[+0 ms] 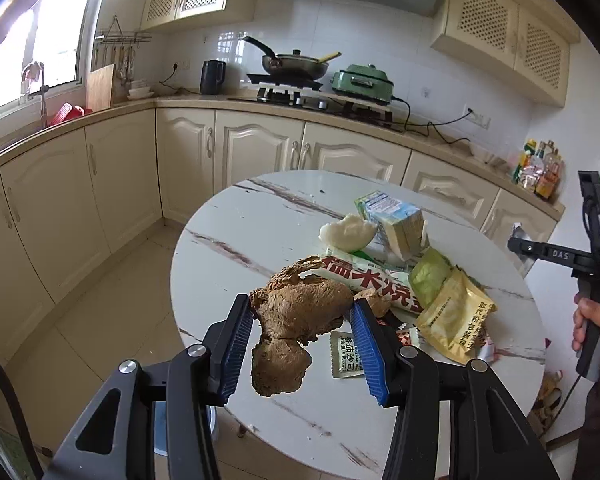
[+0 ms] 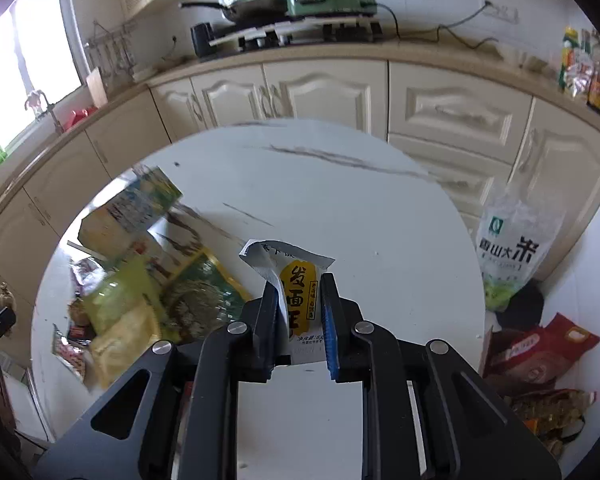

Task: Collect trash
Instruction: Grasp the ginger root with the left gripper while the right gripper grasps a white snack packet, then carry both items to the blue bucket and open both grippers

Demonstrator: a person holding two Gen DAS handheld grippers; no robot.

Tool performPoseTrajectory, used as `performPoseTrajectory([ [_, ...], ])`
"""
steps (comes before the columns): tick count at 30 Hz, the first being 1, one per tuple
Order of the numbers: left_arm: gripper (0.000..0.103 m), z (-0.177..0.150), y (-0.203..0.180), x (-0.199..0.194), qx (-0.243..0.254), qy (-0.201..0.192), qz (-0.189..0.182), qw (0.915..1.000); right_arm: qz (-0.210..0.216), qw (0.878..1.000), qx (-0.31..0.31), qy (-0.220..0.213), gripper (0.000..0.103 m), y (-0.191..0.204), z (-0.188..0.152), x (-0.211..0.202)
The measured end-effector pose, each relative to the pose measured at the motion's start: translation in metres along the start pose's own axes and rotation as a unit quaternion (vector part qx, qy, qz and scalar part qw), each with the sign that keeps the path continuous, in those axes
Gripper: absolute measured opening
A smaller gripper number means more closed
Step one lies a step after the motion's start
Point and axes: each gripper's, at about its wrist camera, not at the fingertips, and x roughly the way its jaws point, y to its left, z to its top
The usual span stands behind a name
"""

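Observation:
In the left wrist view my left gripper (image 1: 302,312) is shut on a crumpled brown paper wad (image 1: 296,316), which hangs lifted above the round marble table (image 1: 260,220). Behind it lies a trash pile: a red-and-white noodle wrapper (image 1: 364,280), a milk carton (image 1: 396,220), a white crumpled piece (image 1: 346,232), a yellow sachet (image 1: 454,320) and a small ketchup packet (image 1: 346,354). In the right wrist view my right gripper (image 2: 300,300) is shut on a white-and-yellow sachet (image 2: 296,284), held above the table (image 2: 340,200). The pile (image 2: 140,264) lies blurred to its left.
Cream cabinets and a counter with a stove (image 1: 300,92), pan and green cooker (image 1: 362,80) run behind the table. A rice bag (image 2: 512,248) and snack bags (image 2: 540,352) sit on the floor at right. A person's hand (image 1: 596,328) holds the other gripper's handle at the right edge.

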Motion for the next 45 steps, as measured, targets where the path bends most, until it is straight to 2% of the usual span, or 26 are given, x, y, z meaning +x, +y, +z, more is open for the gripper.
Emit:
performPoseTrajectory([
  [5,0.046,-0.004,0.020,-0.058,-0.015,-0.031,0.016,0.9993,0.084,0.993,-0.056,-0.064,0.019,0.080,0.011,-0.059],
  [10,0.046,-0.024,0.061,-0.111,-0.041,-0.051,0.070,0.9953,0.192,0.973,-0.113,-0.063,0.019,0.191,0.001,-0.064],
  [14,0.046,-0.045,0.104,-0.138,-0.071,-0.046,0.118,0.9894,0.270,0.950,-0.153,-0.031,0.019,0.293,-0.020,-0.040],
  [17,0.046,-0.064,0.143,-0.149,-0.094,-0.034,0.160,0.9820,0.313,0.932,-0.181,0.004,0.019,0.362,-0.044,-0.014],
  [20,0.046,-0.084,0.181,-0.147,-0.120,-0.011,0.199,0.9727,0.332,0.920,-0.204,0.049,0.019,0.424,-0.071,0.028],
  [23,0.046,-0.106,0.215,-0.130,-0.148,0.018,0.220,0.9640,0.326,0.914,-0.219,0.102,0.019,0.468,-0.102,0.081],
  [28,0.046,-0.129,0.250,-0.069,-0.172,0.068,0.206,0.9609,0.275,0.915,-0.238,0.177,0.019,0.495,-0.152,0.183],
  [33,0.046,-0.143,0.271,0.017,-0.190,0.122,0.161,0.9607,0.232,0.914,-0.223,0.247,0.019,0.489,-0.185,0.287],
  [35,0.046,-0.147,0.275,0.048,-0.185,0.140,0.155,0.9603,0.222,0.915,-0.203,0.268,0.019,0.478,-0.192,0.321],
  [38,0.046,-0.158,0.281,0.098,-0.198,0.171,0.123,0.9574,0.208,0.919,-0.187,0.279,0.022,0.464,-0.192,0.355],
  [41,0.046,-0.158,0.286,0.140,-0.201,0.197,0.122,0.9518,0.199,0.923,-0.170,0.283,0.024,0.449,-0.187,0.377],
  [42,0.044,-0.159,0.287,0.152,-0.204,0.204,0.119,0.9502,0.194,0.925,-0.164,0.282,0.025,0.444,-0.186,0.383],
  [44,0.035,-0.163,0.287,0.169,-0.209,0.207,0.108,0.9495,0.181,0.930,-0.161,0.277,0.031,0.438,-0.183,0.389],
  [45,0.035,-0.163,0.286,0.177,-0.206,0.211,0.112,0.9490,0.179,0.932,-0.159,0.272,0.031,0.435,-0.181,0.389],
])
